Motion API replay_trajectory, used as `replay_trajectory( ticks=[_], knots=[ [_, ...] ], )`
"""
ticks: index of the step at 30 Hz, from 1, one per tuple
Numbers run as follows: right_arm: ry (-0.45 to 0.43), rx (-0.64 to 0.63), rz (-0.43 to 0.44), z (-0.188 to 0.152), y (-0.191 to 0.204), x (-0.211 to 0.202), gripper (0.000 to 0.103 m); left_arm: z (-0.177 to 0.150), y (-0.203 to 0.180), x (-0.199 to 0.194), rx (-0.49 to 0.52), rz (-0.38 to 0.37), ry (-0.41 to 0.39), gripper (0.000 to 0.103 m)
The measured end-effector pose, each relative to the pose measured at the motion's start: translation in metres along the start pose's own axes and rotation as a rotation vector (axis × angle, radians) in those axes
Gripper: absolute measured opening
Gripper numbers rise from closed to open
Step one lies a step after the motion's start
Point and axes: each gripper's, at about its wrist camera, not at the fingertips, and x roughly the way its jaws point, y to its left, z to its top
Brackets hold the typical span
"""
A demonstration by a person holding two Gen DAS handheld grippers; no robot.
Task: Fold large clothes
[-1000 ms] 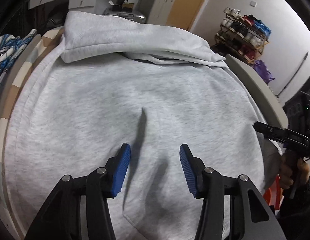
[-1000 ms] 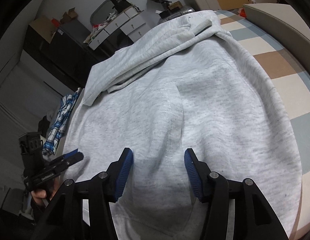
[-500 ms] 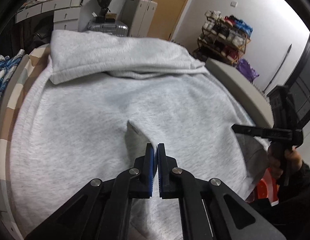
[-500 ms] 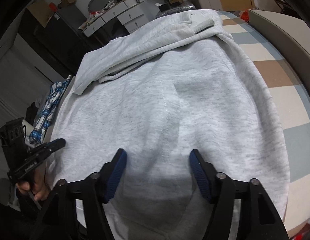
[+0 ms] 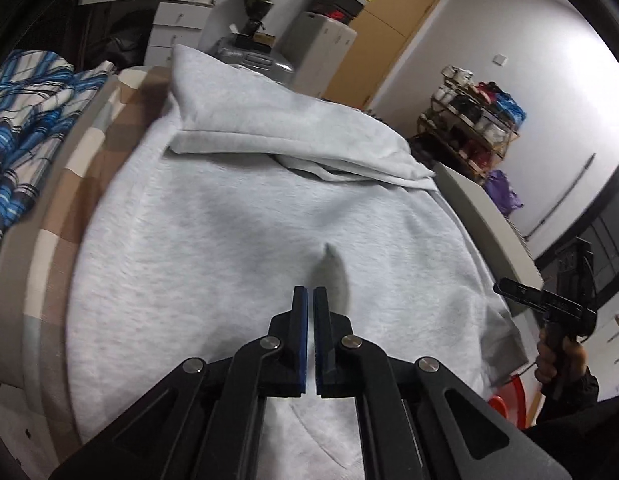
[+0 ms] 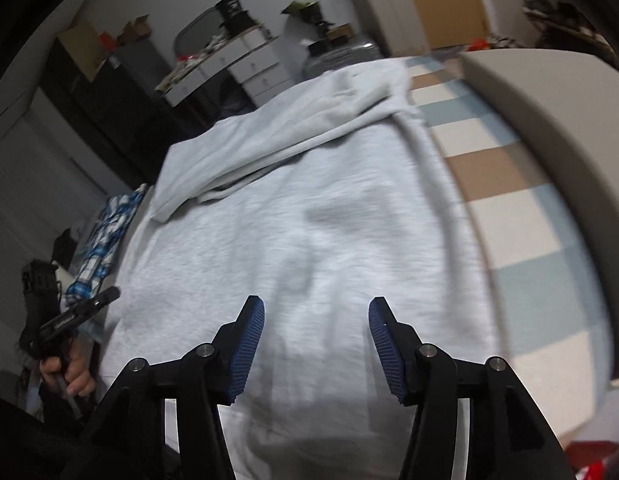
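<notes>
A light grey hoodie (image 5: 237, 232) lies spread flat on a checked bed, its hood and folded sleeves bunched at the far end (image 5: 277, 136). My left gripper (image 5: 310, 300) is shut, raised above the middle of the body, with nothing seen between its pads; a small pinched ridge (image 5: 329, 256) stands in the cloth just beyond the tips. The hoodie also fills the right wrist view (image 6: 309, 216). My right gripper (image 6: 316, 316) is open and empty, above the hoodie's near part. Each gripper shows small at the edge of the other's view.
A blue and white plaid cloth (image 5: 17, 128) lies at the bed's left side. The checked bed cover (image 6: 521, 184) shows to the right of the hoodie, with a padded beige bed edge (image 6: 549, 112) beyond. Drawers, boxes and a shoe rack (image 5: 469, 132) stand farther off.
My left gripper closed on a pinch of cloth, then rose and drew back, leaving a small ridge. My right gripper stayed open and pulled back and up from the hoodie.
</notes>
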Motion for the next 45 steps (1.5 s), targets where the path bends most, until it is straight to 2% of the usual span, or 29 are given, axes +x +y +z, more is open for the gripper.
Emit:
replay_trajectory(
  ticks=[1, 2, 3, 7, 10, 11, 12, 13, 14, 15, 16, 18, 20, 22, 24, 26, 27, 29, 31, 32, 33, 36, 37, 39, 41, 43, 45],
  knots=[
    [-0.001, -0.003, -0.012, -0.001, -0.001, -0.002, 0.055, -0.002, -0.004, 0.004, 0.009, -0.018, 0.015, 0.009],
    [-0.001, -0.010, -0.020, -0.002, -0.001, -0.002, 0.055, -0.003, -0.006, 0.004, 0.015, -0.026, 0.021, 0.023],
    [0.005, -0.019, -0.018, -0.001, 0.002, 0.000, 0.055, -0.003, -0.008, 0.005, 0.020, -0.029, 0.023, 0.029],
    [0.076, -0.137, -0.027, -0.002, 0.027, 0.021, 0.054, -0.003, -0.014, 0.014, 0.052, -0.007, 0.044, 0.029],
    [0.134, -0.311, -0.052, -0.009, 0.054, 0.038, 0.052, -0.005, -0.014, 0.017, 0.074, 0.037, 0.052, 0.028],
    [0.149, -0.360, -0.075, -0.011, 0.058, 0.045, 0.052, -0.007, -0.011, 0.015, 0.076, 0.040, 0.055, 0.024],
    [0.172, -0.380, -0.094, -0.011, 0.059, 0.052, 0.052, -0.007, -0.010, 0.017, 0.081, 0.052, 0.061, 0.011],
    [0.197, -0.389, -0.108, -0.012, 0.058, 0.058, 0.052, -0.009, -0.009, 0.018, 0.090, 0.064, 0.070, 0.005],
    [0.207, -0.393, -0.110, -0.011, 0.058, 0.062, 0.053, -0.010, -0.008, 0.019, 0.100, 0.081, 0.075, 0.004],
    [0.194, -0.402, -0.107, -0.011, 0.058, 0.061, 0.050, -0.012, -0.008, 0.018, 0.102, 0.087, 0.072, 0.003],
    [0.195, -0.414, -0.125, -0.011, 0.057, 0.061, 0.039, -0.013, -0.007, 0.018, 0.103, 0.090, 0.070, 0.002],
    [0.178, -0.412, -0.141, -0.010, 0.053, 0.055, 0.008, -0.014, -0.007, 0.017, 0.103, 0.099, 0.067, 0.002],
    [0.140, -0.376, -0.121, -0.011, 0.042, 0.039, 0.006, -0.014, -0.005, 0.015, 0.105, 0.117, 0.064, 0.002],
    [0.125, -0.325, -0.143, -0.018, 0.031, 0.023, 0.005, -0.015, -0.001, 0.013, 0.095, 0.149, 0.062, 0.002],
    [0.114, -0.272, -0.173, -0.026, 0.018, 0.012, 0.000, -0.019, 0.005, 0.008, 0.075, 0.163, 0.067, 0.002],
    [0.090, -0.188, -0.164, -0.035, 0.009, -0.002, 0.000, -0.021, 0.004, 0.001, 0.074, 0.163, 0.062, 0.002],
    [0.082, -0.160, -0.150, -0.038, 0.009, -0.009, 0.006, -0.022, 0.000, -0.001, 0.083, 0.175, 0.060, 0.002],
    [0.051, -0.131, -0.117, -0.045, 0.011, -0.024, 0.026, -0.025, -0.011, -0.010, 0.121, 0.205, 0.051, 0.004],
    [0.024, -0.149, -0.116, -0.054, 0.019, -0.038, 0.068, -0.031, -0.028, -0.022, 0.169, 0.210, 0.034, 0.021],
    [0.028, -0.173, -0.128, -0.058, 0.027, -0.041, 0.072, -0.036, -0.037, -0.027, 0.199, 0.193, 0.021, 0.038],
    [0.048, -0.212, -0.139, -0.064, 0.037, -0.041, 0.074, -0.038, -0.044, -0.029, 0.228, 0.172, 0.011, 0.048],
    [0.103, -0.336, -0.169, -0.081, 0.058, -0.034, 0.082, -0.055, -0.073, -0.036, 0.336, 0.078, -0.001, 0.058],
    [0.115, -0.376, -0.181, -0.088, 0.063, -0.031, 0.086, -0.064, -0.084, -0.033, 0.370, 0.052, 0.021, 0.060],
    [0.135, -0.459, -0.225, -0.100, 0.072, -0.022, 0.088, -0.076, -0.095, -0.026, 0.414, 0.050, 0.052, 0.060],
    [0.153, -0.568, -0.302, -0.105, 0.080, -0.009, 0.088, -0.091, -0.107, -0.018, 0.469, 0.080, 0.071, 0.060],
    [0.143, -0.623, -0.371, -0.104, 0.083, 0.002, 0.088, -0.102, -0.111, -0.014, 0.492, 0.101, 0.076, 0.060],
    [0.132, -0.675, -0.372, -0.105, 0.085, 0.009, 0.088, -0.111, -0.112, -0.015, 0.504, 0.137, 0.066, 0.060]
  ],
)
